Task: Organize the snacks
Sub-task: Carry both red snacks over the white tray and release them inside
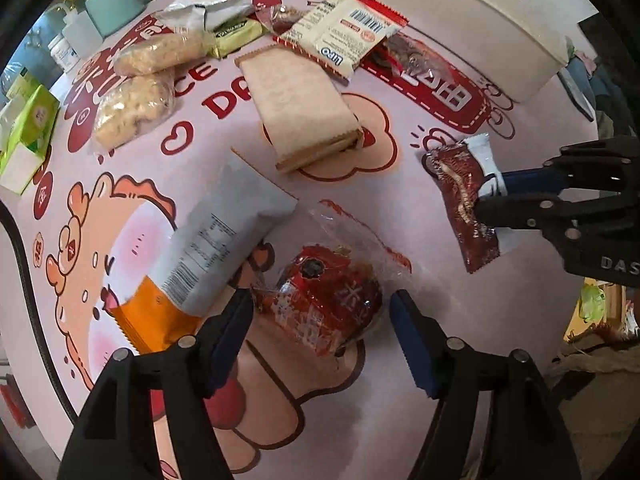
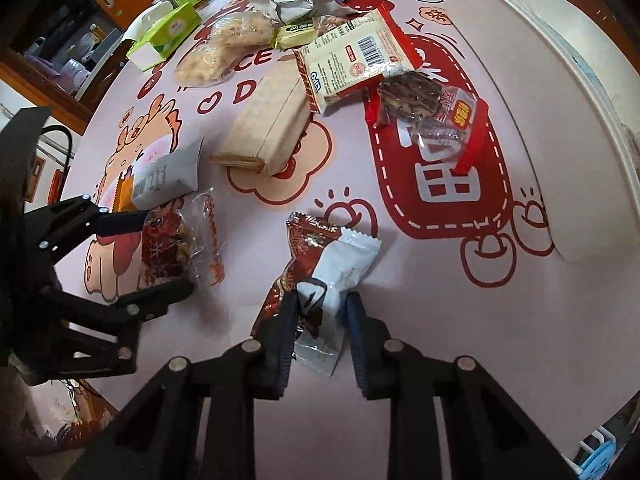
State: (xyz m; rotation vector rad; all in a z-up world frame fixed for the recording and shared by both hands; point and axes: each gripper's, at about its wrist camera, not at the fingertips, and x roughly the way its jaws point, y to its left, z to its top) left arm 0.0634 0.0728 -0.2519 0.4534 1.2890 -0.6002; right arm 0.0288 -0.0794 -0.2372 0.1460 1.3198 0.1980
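Snack packs lie scattered on a pink cartoon tablecloth [image 1: 400,216]. My left gripper [image 1: 320,312] is open, its fingers on either side of a clear-wrapped red snack [image 1: 324,304]; it shows in the right wrist view [image 2: 168,252] around the same pack [image 2: 172,244]. My right gripper [image 2: 322,312] has its fingers around a dark red and white packet [image 2: 320,280] that lies on the cloth; whether they pinch it is unclear. In the left wrist view that gripper [image 1: 486,196] is at the packet [image 1: 460,196].
A grey and orange pouch [image 1: 216,248] lies beside the left finger. A beige sandwich pack [image 1: 300,104], a barcode packet [image 1: 344,32], puffed snacks [image 1: 136,100] and others lie farther off. A white tub [image 2: 560,100] stands at the right. A green tissue box [image 1: 28,136] is at the left.
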